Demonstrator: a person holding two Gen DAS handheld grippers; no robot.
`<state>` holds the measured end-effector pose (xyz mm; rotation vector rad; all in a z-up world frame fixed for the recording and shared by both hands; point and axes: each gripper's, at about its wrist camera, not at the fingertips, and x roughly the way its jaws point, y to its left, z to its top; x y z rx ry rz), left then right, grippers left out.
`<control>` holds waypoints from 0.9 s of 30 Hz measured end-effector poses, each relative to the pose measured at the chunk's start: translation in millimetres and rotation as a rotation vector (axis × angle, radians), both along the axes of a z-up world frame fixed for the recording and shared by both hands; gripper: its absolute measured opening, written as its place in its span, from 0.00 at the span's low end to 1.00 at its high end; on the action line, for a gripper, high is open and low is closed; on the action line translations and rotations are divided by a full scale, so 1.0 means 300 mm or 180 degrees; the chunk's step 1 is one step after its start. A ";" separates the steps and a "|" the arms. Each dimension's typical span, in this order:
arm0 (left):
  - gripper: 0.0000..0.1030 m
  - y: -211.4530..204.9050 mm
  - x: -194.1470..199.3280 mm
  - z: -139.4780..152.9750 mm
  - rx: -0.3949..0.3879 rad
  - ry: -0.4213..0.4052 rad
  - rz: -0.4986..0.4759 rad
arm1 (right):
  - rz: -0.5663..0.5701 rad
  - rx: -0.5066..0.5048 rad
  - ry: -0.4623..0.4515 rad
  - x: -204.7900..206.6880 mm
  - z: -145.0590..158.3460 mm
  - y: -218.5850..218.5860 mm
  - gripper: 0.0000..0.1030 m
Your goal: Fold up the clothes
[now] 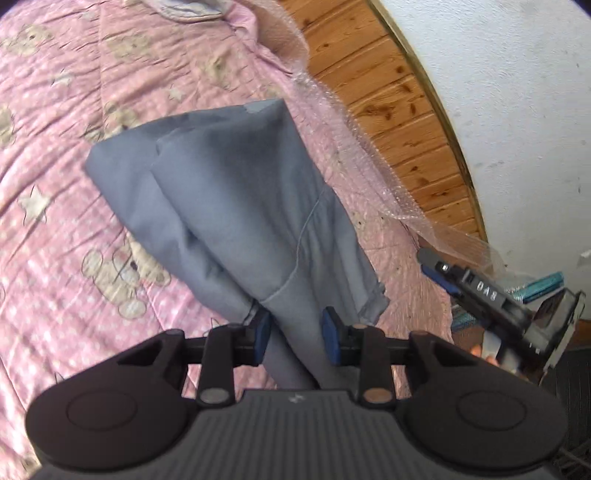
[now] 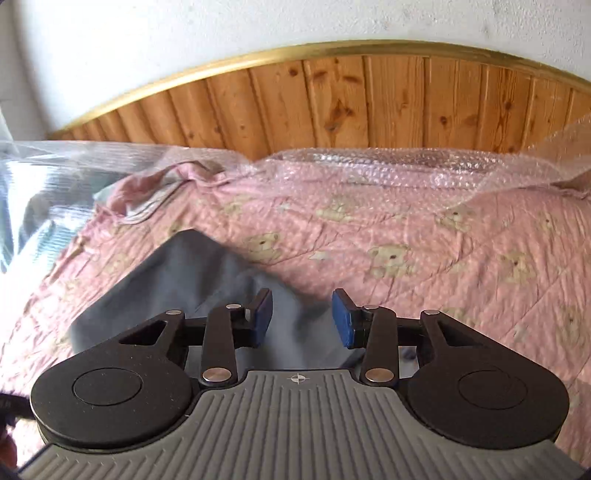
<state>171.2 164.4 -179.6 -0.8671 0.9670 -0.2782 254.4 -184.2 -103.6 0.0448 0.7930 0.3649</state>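
A grey garment hangs bunched from my left gripper, whose blue pads press on a gathered fold of it; its far end rests on the pink teddy-bear quilt. In the right wrist view the same grey garment lies on the quilt below and left of my right gripper. That gripper is open, with nothing pinched between its pads. The right gripper also shows at the right edge of the left wrist view, clear of the cloth.
A wooden headboard with a brass rim backs the bed, below a white wall. Bubble wrap lies along the quilt's far edge. Clear plastic sheeting is bunched at the left. Fingers of a hand hold the right gripper.
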 end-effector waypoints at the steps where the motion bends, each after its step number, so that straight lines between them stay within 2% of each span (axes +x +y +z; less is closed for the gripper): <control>1: 0.29 0.004 0.023 -0.016 -0.0008 0.0033 -0.0049 | 0.0063 0.0041 0.0054 -0.035 -0.030 0.019 0.40; 3: 0.33 0.008 0.069 -0.051 -0.0027 0.0122 -0.0158 | 0.0115 0.0079 0.0283 -0.069 -0.122 0.046 0.34; 4: 0.33 0.010 0.091 -0.069 -0.0037 0.0167 -0.0213 | -0.0024 -0.0067 0.0455 -0.061 -0.185 0.042 0.34; 5: 0.35 0.016 0.106 -0.079 -0.0094 0.0211 -0.0297 | -0.0324 -0.0311 0.0637 -0.049 -0.255 0.019 0.35; 6: 0.35 0.027 0.110 -0.067 -0.0114 0.0191 -0.0402 | -0.0641 -0.0354 0.0744 -0.046 -0.287 -0.034 0.37; 8: 0.36 0.061 0.108 -0.034 -0.0125 0.0112 -0.0571 | -0.1158 0.0086 0.0729 -0.093 -0.238 -0.143 0.34; 10: 0.40 0.112 0.098 -0.009 -0.0105 0.0046 -0.0597 | -0.1421 0.0694 0.0654 -0.176 -0.150 -0.212 0.44; 11: 0.42 0.139 0.091 -0.001 -0.0074 0.0029 -0.0559 | -0.1426 0.1027 0.0673 -0.233 -0.131 -0.215 0.51; 13: 0.44 0.186 0.095 -0.006 -0.0020 0.0014 -0.0411 | -0.1420 0.1688 0.0720 -0.348 -0.097 -0.217 0.54; 16: 0.43 0.214 0.130 -0.037 -0.0001 0.0037 -0.0309 | -0.1236 0.2375 0.1134 -0.441 -0.187 -0.094 0.61; 17: 0.41 0.215 0.145 -0.045 0.0071 0.0034 -0.0308 | -0.1288 0.2393 0.1169 -0.451 -0.221 -0.059 0.62; 18: 0.32 0.223 0.151 -0.053 0.0120 0.0046 -0.0285 | -0.1350 0.2323 0.1160 -0.451 -0.252 -0.036 0.52; 20: 0.30 0.241 0.157 -0.070 0.0207 0.0079 -0.0228 | -0.1571 0.2110 0.1101 -0.432 -0.312 -0.033 0.17; 21: 0.30 0.250 0.160 -0.078 0.0250 0.0095 -0.0200 | -0.1735 0.1964 0.1137 -0.426 -0.336 -0.041 0.17; 23: 0.31 0.268 0.143 -0.061 0.0186 0.0043 -0.0212 | -0.1942 0.1692 0.1084 -0.446 -0.334 -0.043 0.12; 24: 0.33 0.278 0.125 -0.049 0.0146 -0.0010 -0.0231 | -0.1982 0.1642 0.0993 -0.469 -0.316 -0.043 0.14; 26: 0.47 0.292 0.081 -0.024 0.0124 -0.0105 -0.0303 | -0.2028 0.1869 0.0876 -0.528 -0.274 -0.055 0.22; 27: 0.61 0.288 0.067 -0.020 0.0151 -0.0133 -0.0322 | -0.2011 0.2033 0.0874 -0.554 -0.269 -0.048 0.36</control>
